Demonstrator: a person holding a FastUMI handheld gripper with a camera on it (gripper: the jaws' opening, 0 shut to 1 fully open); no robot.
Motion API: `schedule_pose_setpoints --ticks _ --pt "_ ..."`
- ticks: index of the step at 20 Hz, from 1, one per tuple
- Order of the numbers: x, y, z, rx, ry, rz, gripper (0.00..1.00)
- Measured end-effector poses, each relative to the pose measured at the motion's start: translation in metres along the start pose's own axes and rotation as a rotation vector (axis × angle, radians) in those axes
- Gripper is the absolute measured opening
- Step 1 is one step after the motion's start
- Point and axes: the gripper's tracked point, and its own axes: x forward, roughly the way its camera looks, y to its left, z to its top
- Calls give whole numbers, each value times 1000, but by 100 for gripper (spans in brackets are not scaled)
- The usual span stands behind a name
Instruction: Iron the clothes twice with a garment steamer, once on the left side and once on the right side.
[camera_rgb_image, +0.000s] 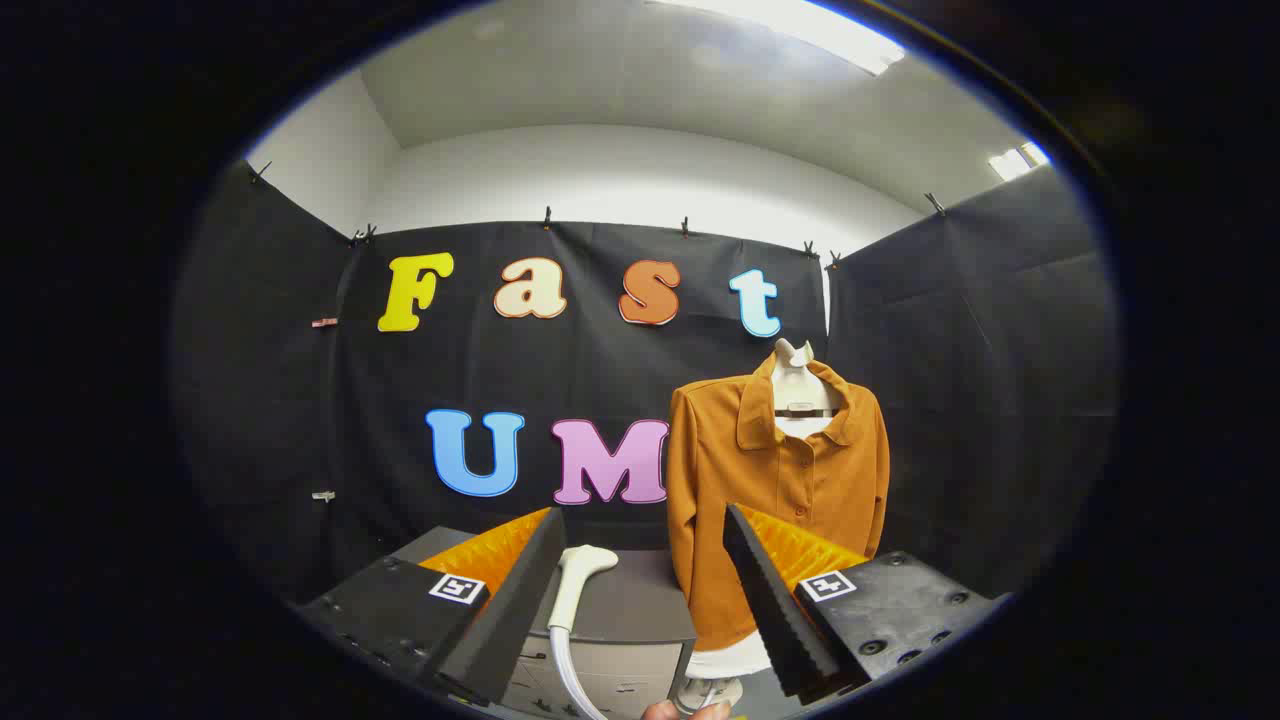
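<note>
**Claw open, steamer ahead on the cabinet**

The gripper (640, 600) is gaping wide, holding nothing — open room lying between its fingers. The steamer head (580, 580) is leaning at the grey cabinet's (640, 610) front edge, hose (568, 680) trailing down. Beyond the cabinet's right edge an orange shirt (780, 490) is hanging on a white stand — buttoned and smooth.

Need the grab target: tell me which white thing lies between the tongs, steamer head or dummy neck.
The steamer head, lying on the grey cabinet between the open tongs. The dummy neck stands beyond them, inside the shirt.
</note>
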Motion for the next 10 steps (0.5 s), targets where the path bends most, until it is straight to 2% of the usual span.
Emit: schedule_pose_setpoints --ticks 10 --pt "-9 14 8 2 -21 -2 98"
